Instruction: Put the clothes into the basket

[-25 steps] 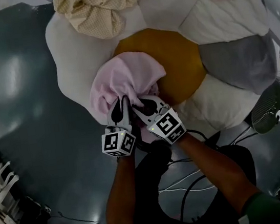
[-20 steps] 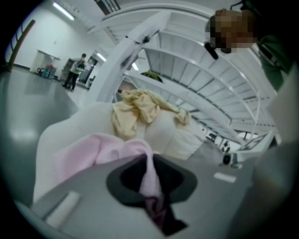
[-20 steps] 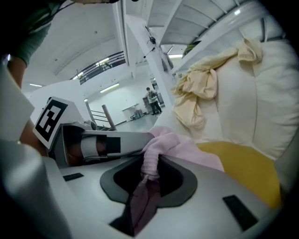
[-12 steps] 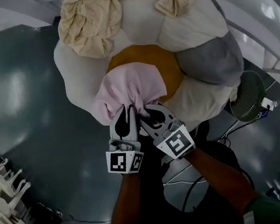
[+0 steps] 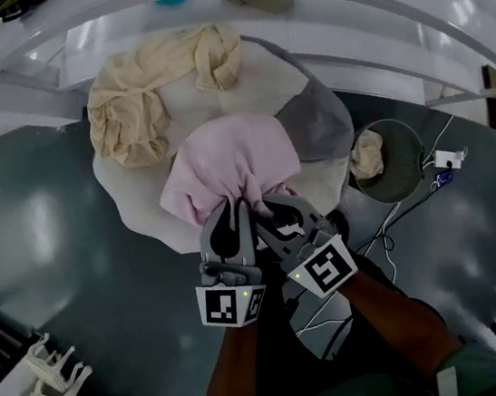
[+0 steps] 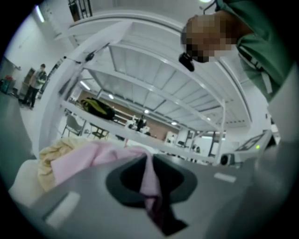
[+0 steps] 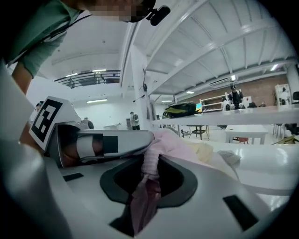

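While left gripper (image 5: 235, 209) and right gripper (image 5: 267, 206) clamp its edge | pink garment (image 5: 229, 160) fans away ahead

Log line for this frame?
left tongs: shut on pink garment | right tongs: shut on it too | basket: at right, garment not yet in

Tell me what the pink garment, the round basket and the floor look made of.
The pink garment: soft, matte cloth, going by its bunched folds. The basket: probably dark mesh, wire or plastic; a fine grid shows. The floor: hard, glossy coating; it mirrors the lights.
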Demonstrator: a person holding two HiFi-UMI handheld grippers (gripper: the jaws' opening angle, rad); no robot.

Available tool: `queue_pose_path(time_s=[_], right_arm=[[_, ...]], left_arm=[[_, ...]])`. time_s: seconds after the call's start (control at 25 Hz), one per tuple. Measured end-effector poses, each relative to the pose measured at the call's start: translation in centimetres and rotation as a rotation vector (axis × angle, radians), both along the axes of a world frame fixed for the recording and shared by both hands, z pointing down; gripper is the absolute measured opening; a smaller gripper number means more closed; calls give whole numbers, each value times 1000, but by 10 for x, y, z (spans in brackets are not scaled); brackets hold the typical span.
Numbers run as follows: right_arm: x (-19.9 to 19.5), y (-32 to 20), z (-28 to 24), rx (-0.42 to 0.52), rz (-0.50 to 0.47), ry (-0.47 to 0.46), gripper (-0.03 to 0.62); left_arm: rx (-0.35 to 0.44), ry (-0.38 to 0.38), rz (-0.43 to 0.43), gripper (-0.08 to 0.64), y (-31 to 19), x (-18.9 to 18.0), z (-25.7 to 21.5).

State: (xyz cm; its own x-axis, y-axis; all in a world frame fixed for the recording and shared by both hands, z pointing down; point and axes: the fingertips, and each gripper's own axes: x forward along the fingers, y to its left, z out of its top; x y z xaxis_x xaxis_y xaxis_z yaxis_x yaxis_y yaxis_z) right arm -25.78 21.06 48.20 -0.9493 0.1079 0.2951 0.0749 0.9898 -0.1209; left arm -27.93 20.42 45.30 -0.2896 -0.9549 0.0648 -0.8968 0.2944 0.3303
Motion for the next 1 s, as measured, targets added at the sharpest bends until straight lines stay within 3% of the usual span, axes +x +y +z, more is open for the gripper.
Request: queue_pose_path(time_s=[0.2,0.48,0.76,1.0], right_arm=[[47,-67,-54,34,121,-31,78],[148,-167,-94,84,328,-52,78],[263,-246,-92,88,511,-35,78],[336,-293,-62,33,636,-2,77]], left_arm=[[36,-32,115,28,-68,48,-54],[74,-53,319,28,-171,152,-95],[61,-42,503,28,-253,270,-92],[18,3,619,28,-305,342,-63]])
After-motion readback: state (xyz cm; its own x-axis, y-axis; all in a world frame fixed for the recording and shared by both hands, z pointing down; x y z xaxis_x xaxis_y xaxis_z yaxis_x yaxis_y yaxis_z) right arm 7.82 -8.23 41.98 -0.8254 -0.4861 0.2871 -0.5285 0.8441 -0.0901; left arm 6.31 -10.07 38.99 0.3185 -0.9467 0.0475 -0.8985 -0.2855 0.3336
